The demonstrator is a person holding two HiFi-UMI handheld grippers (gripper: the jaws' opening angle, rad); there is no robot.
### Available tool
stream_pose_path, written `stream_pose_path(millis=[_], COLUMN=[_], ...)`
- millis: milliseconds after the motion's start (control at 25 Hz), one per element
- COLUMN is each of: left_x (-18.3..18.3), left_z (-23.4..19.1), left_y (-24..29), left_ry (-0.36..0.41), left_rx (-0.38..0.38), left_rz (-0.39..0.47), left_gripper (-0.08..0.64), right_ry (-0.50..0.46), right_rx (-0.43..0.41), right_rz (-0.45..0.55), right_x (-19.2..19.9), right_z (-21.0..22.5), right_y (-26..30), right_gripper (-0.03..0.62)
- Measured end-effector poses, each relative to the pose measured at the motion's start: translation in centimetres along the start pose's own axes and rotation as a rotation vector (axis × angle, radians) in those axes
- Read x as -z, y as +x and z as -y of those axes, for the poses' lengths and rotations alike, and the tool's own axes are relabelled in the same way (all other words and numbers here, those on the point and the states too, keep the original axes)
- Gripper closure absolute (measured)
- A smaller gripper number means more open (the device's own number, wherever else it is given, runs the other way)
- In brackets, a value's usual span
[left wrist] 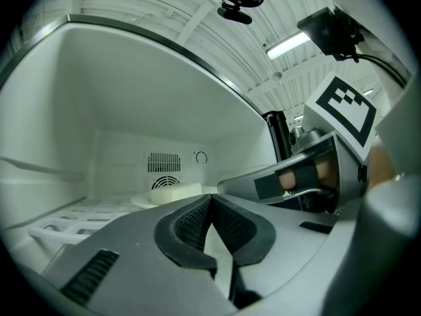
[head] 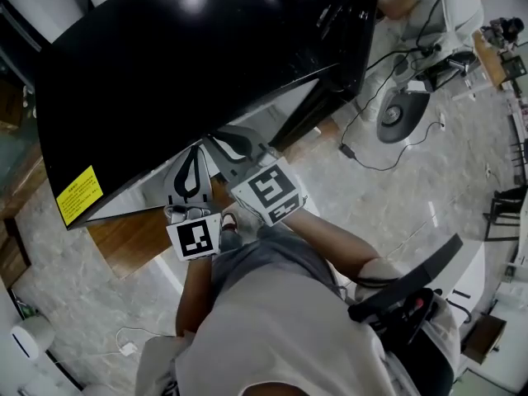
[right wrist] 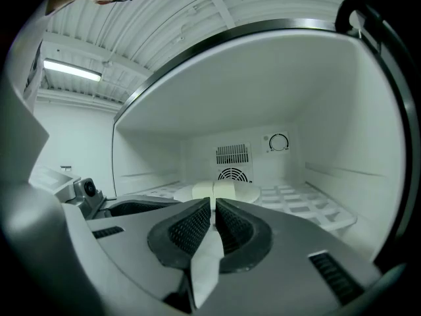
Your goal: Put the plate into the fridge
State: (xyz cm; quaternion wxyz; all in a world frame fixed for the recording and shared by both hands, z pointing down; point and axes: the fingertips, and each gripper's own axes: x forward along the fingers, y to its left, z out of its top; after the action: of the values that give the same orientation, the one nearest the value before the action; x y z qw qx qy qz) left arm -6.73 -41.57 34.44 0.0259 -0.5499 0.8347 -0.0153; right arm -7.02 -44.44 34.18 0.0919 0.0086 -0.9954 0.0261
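A white plate [right wrist: 247,192] carrying two pale blocks [right wrist: 212,189] rests on the white grid shelf [right wrist: 309,204] inside the fridge, in front of the rear fan vent. My right gripper [right wrist: 213,207] reaches into the fridge; its jaws are closed to a thin slit at the plate's near rim, which they hide. In the left gripper view the plate [left wrist: 164,193] lies ahead and left, and the right gripper's tip [left wrist: 223,185] meets its right end. My left gripper [left wrist: 212,200] has its tips touching with nothing between them. In the head view both grippers [head: 194,159] [head: 227,143] point under the black fridge top [head: 190,56].
The fridge's white side walls and ceiling close in around both grippers. A thermostat dial [right wrist: 279,142] sits on the back wall. Outside, cables and a round device [head: 396,114] lie on the marble floor at the right, and a person sits at the top right.
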Motion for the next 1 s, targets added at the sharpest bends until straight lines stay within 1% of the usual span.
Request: stream_pose_path(millis=[160, 320, 480, 680, 880, 1000], left_x=[0.0, -0.6, -1.0, -1.5, -2.3, -1.3], left_z=[0.7, 1.2, 1.5, 2.3, 3.8, 4.9], left_y=[0.4, 0.3, -0.3, -1.6, -1.6, -1.5], left_ry=[0.005, -0.001, -0.006, -0.021, -0.035, -0.032], left_rx=[0.014, 0.002, -0.026, -0.064, -0.111, -0.139], left_rz=[-0.004, 0.008, 0.008, -0.020, -0.007, -0.022], left_gripper=[0.540, 0.540, 0.540, 0.540, 0.540, 0.540], right_ry=[-0.009, -0.002, 0.008, 0.005, -0.046, -0.047], right_rx=[-0.008, -0.007, -0.008, 0.036, 0.008, -0.013], right_rz=[-0.005, -0.002, 0.009, 0.021, 0.034, 0.020], right_x=[0.1, -0.1, -0.3, -0.9, -1.2, 0.0], right_z=[-0.1, 0.1, 0.3, 1.2, 2.5, 3.2], right_y=[-0.1, -0.7, -2.0, -5.1, -7.1, -8.0], right_gripper=[0.555, 0.572, 0.575, 0.577, 0.577, 0.577])
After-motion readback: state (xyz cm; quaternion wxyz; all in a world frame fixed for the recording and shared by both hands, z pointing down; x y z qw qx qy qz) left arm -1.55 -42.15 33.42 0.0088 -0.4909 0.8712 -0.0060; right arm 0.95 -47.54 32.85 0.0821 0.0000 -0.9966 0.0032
